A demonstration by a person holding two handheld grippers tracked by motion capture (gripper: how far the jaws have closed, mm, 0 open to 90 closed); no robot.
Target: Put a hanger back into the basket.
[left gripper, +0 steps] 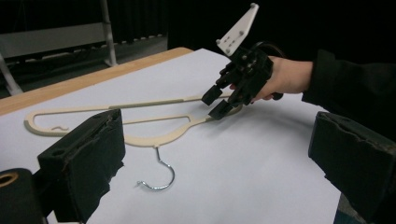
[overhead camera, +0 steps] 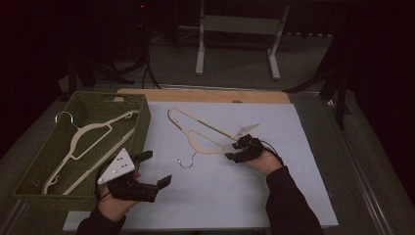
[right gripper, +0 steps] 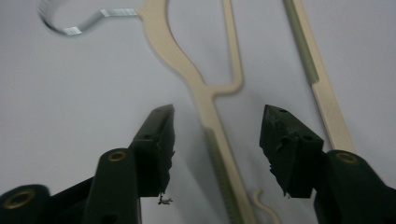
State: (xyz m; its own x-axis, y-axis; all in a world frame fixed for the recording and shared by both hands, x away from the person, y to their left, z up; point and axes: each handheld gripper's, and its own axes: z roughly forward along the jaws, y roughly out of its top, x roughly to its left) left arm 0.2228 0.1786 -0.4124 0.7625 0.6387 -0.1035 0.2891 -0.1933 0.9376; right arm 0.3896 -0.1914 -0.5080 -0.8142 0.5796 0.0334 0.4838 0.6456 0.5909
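Two cream hangers are on your table: one hanger on the sheet [overhead camera: 203, 131] lies flat on the white sheet [overhead camera: 274, 196], its metal hook [overhead camera: 186, 162] pointing toward you, and a second hanger [overhead camera: 88, 142] rests inside the single green woven basket [overhead camera: 34, 161] at the left edge. You hold two black grippers, one in each hand. Your right gripper [overhead camera: 241, 147] is down at the near right end of the hanger on the sheet, its jaws straddling one shoulder arm of the hanger; in the right gripper view that arm runs up between the two pads with clear gaps on both sides, so the jaws stand half-parted and not yet pressing on it, while the hanger's straight bottom bar passes just outside the right jaw. In the left gripper view, your right gripper's tips sit right over the same end of the hanger. Your left gripper [overhead camera: 155, 169] hovers over bare sheet just beside the basket's near corner, jaws spread wide and holding nothing, with the hook a little way ahead of its tips.
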